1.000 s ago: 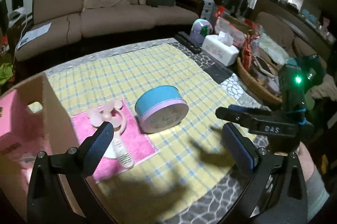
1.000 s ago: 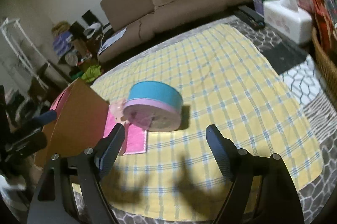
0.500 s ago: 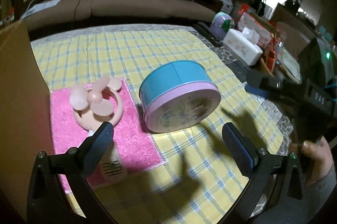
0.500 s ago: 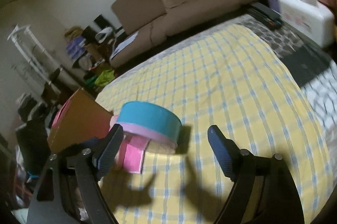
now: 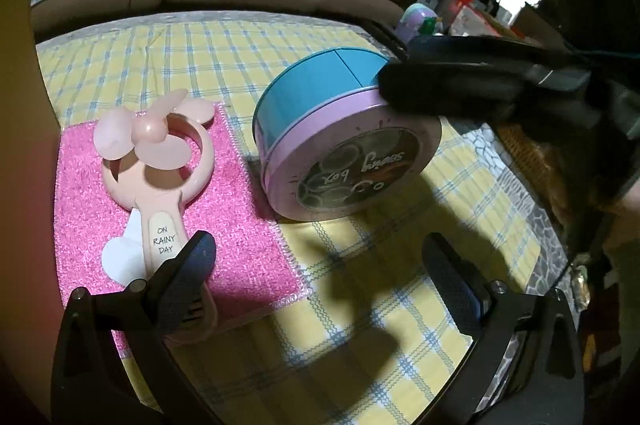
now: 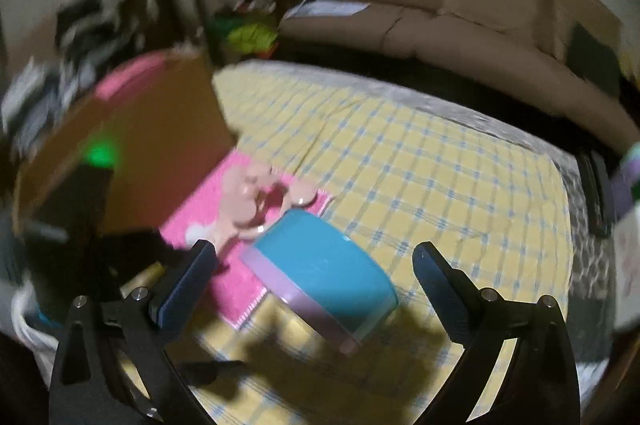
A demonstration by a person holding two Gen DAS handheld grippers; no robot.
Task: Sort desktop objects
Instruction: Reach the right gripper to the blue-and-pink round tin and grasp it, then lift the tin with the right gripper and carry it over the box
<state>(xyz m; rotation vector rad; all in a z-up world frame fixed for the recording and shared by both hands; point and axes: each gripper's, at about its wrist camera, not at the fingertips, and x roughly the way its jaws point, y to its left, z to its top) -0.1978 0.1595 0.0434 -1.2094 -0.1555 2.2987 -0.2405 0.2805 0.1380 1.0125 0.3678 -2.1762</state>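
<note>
A round tin with a blue wall and a lilac lid (image 5: 344, 141) stands on its edge on the yellow checked cloth (image 5: 380, 325) that covers the worktop, its printed lid face turned toward the left wrist camera (the lettering reads upside down there). It sits just beside the right edge of a bright pink fuzzy mat (image 5: 240, 209); whether it touches the mat cannot be told. On the mat lies a pale pink handheld fan with soft blades (image 5: 156, 161), flat, its handle label reading "ON RAINY DAY".

The left gripper (image 5: 320, 265) has its jaws spread wide and holds nothing. Its left finger overlaps the lower end of the fan handle in the picture, and the tin lies ahead, between the two fingers and beyond their tips.

The right gripper (image 6: 312, 265) is also spread wide and empty. In its blurred view the tin (image 6: 324, 273) sits between the two fingers, just past their tips, with the fan (image 6: 256, 201) and the mat (image 6: 224, 265) behind it to the left. In the left wrist view one dark finger of the right gripper (image 5: 452, 93) overlaps the tin's upper right rim; contact cannot be told.

A brown cardboard box with a pink lining (image 6: 136, 153) stands at the mat's far left side.
</note>
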